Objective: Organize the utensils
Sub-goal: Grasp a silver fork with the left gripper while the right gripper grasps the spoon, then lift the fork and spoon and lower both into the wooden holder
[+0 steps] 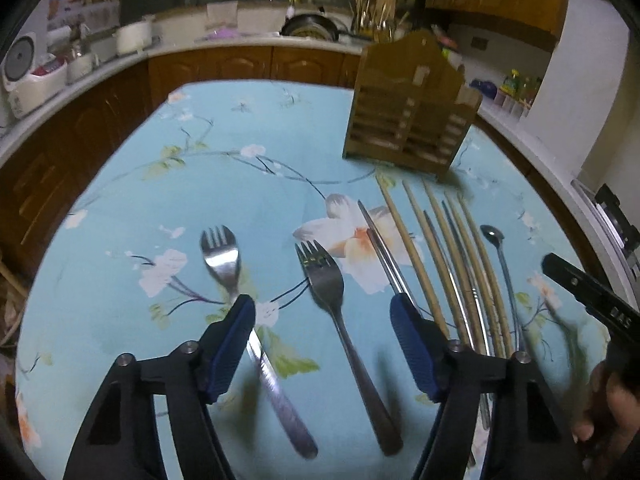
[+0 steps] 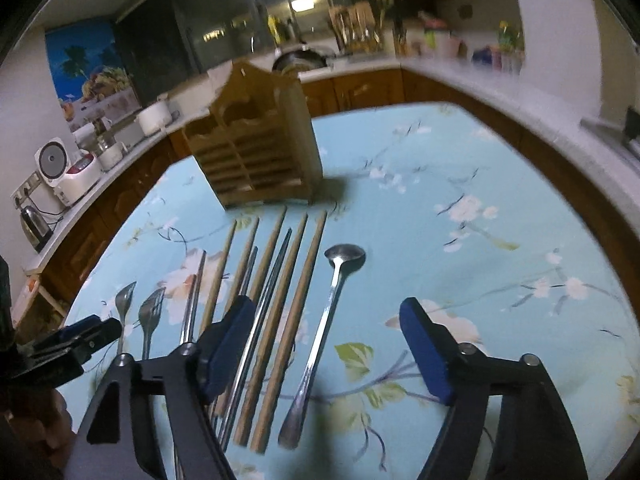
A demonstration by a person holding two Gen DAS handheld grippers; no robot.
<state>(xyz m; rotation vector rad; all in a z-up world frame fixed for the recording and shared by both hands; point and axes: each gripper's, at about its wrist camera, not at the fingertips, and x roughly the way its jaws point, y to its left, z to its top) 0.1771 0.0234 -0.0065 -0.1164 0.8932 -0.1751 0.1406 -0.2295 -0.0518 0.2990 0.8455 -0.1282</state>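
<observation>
Table: a table with a light blue flowered cloth (image 1: 120, 184) carries all the utensils; a kitchen counter runs behind it.
Holder: the slatted wooden utensil holder (image 1: 412, 120) stands upright at the far side of the table, just beyond the tips of the chopsticks. No handle sticks out above its rim in either view, so I judge it holds nothing yet.
Forks: two steel forks lie flat at the left, handles toward the near edge. The left steel fork (image 1: 224, 260) runs under the left finger in the left wrist view; the right steel fork (image 1: 324, 280) lies between the two fingers.
Chopsticks: the row of wooden chopsticks (image 2: 280, 300) lies in the middle with several thin metal chopsticks (image 2: 192, 300) mixed among them, all pointing toward the holder.
Spoon: the long-handled steel spoon (image 2: 332, 308) lies to the right of the row, bowl at the far end.
Left gripper (image 1: 324, 308): its blue-padded tongs are spread wide above the forks and pinch nothing.
Right gripper (image 2: 328, 312): its tongs are spread as well, above the spoon and the nearest chopsticks, with nothing between the pads.
Progress: the task seems to be at its very start; every piece is on the cloth, so all of them are left to be put into the holder.
</observation>
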